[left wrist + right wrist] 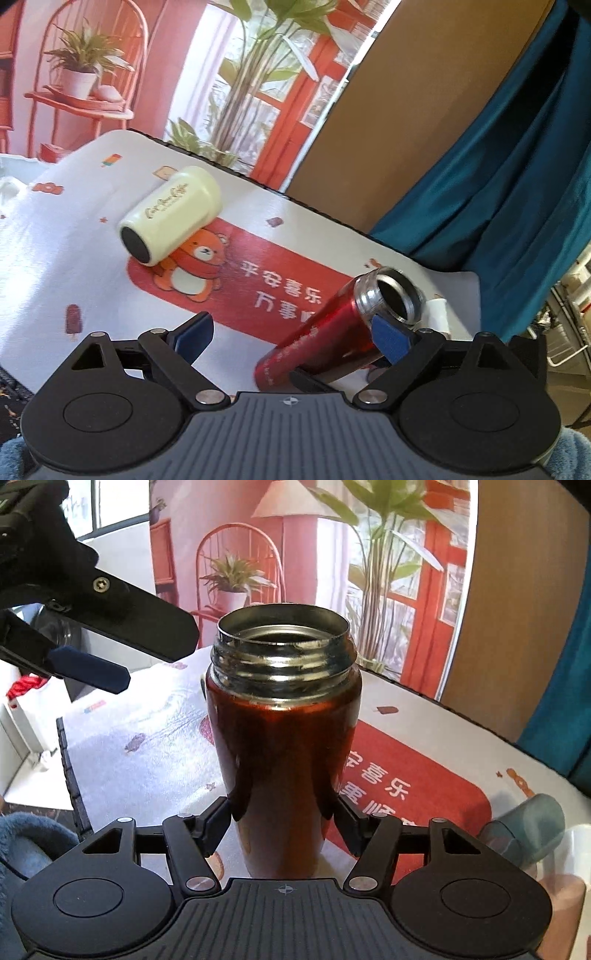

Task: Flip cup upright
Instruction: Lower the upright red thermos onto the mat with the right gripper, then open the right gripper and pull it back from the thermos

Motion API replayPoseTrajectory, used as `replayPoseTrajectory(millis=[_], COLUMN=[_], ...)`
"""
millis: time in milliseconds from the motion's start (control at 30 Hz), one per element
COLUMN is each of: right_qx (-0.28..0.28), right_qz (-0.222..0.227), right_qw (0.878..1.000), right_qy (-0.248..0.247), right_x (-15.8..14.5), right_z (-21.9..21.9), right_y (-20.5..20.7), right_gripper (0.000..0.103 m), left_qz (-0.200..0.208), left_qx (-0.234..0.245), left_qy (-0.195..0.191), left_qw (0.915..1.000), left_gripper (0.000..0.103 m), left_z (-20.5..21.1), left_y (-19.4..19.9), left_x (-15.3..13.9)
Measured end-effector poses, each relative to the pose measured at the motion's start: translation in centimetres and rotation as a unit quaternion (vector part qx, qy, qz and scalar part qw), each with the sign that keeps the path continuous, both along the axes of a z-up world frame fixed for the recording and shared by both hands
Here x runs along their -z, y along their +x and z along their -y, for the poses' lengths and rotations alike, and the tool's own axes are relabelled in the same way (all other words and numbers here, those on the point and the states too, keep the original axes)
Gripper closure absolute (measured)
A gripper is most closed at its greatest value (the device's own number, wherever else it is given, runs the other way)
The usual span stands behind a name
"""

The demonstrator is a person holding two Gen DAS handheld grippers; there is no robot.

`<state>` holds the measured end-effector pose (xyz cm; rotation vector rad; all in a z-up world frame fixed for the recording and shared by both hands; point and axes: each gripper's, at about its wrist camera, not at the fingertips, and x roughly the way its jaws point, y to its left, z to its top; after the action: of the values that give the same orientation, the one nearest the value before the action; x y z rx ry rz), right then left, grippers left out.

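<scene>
A red metal flask cup [282, 746] with a steel threaded mouth stands upright between the fingers of my right gripper [282, 812], which is shut on its lower body. In the left wrist view the same red cup [325, 336] shows tilted by the camera angle, mouth up. My left gripper [291, 332] is open and empty; its right pad [391, 338] is close to the cup's neck. The left gripper also shows in the right wrist view [88, 668], up and to the left of the cup. A cream cup [171, 218] lies on its side on the mat, farther back.
The table carries a white mat with a red bear print [236, 280]. A teal translucent cup [524, 827] lies on its side at the right. A brown board [406, 110] and blue curtain [517, 166] stand behind. The table's left edge [68, 760] drops off.
</scene>
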<state>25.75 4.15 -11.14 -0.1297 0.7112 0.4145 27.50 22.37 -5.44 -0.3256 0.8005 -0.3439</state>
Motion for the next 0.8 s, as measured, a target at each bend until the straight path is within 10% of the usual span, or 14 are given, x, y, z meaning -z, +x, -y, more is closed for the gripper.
replayPoseTrajectory(millis=[333, 600, 800], right_qx=[0.018, 0.084, 0.136], right_qz=[-0.015, -0.015, -0.028], right_qw=[1.000, 0.996, 0.990], right_qy=[0.002, 0.027, 0.035], right_x=[-0.8, -3.0, -4.5], right_z=[0.5, 3.4, 5.0], right_y=[-0.3, -2.8, -5.0], right_gripper=[0.043, 0.002, 0.000], left_qz=[0.003, 0.027, 0.021], left_qx=[-0.032, -0.045, -0.055], left_qy=[0.047, 0.099, 0.121], left_qw=[0.9984, 0.9937, 0.9908], left_gripper=[0.009, 0.000, 0.000], left_z=[-0.7, -0.5, -0.6], left_y=[-1.3, -3.9, -5.7], left_x=[0.3, -0.7, -1.1])
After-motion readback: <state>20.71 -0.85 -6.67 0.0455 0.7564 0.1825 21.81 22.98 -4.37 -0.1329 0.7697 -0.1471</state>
